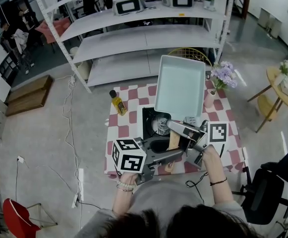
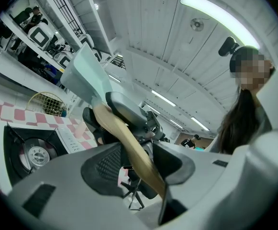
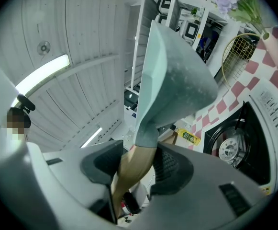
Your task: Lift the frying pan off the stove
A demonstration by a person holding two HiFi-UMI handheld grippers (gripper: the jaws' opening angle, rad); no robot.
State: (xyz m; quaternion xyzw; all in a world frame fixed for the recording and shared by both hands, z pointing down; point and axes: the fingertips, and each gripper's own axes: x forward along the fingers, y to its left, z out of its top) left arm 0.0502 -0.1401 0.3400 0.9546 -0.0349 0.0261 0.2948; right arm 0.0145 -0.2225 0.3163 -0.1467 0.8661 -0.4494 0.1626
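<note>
The frying pan (image 1: 180, 86), a pale mint square one, is in the air above the gas stove (image 1: 151, 125) and clear of its burner. It is tipped so that its far edge stands highest and its inside faces the head view. Both grippers hold it by its wooden handle (image 1: 174, 140). The left gripper (image 1: 176, 155) comes in from the left, lower on the handle, and its fingers (image 2: 105, 169) are closed on the wood, which runs slantwise between them in the left gripper view. The right gripper (image 1: 181, 130) comes in from the right, nearer the pan body, and its fingers (image 3: 170, 169) clamp the handle just below the pan's grey neck. The stove sits on a counter (image 1: 129, 133) covered in a red-and-white checked cloth. A yellow oil bottle (image 1: 117, 103) stands upright on the cloth to the left of the stove, apart from the pan. At the right rear corner a pink vase (image 1: 210, 98) of purple flowers (image 1: 223, 76) stands just beside the pan's right edge. A gold wire basket (image 1: 191, 53) shows behind the pan's top edge. Pale metal shelving (image 1: 134, 38) rises behind the counter, with white appliances (image 1: 129, 3) on its upper shelf. To the right stand a round wooden side table (image 1: 282, 86) and, nearer, a black office chair (image 1: 267, 192).
</note>
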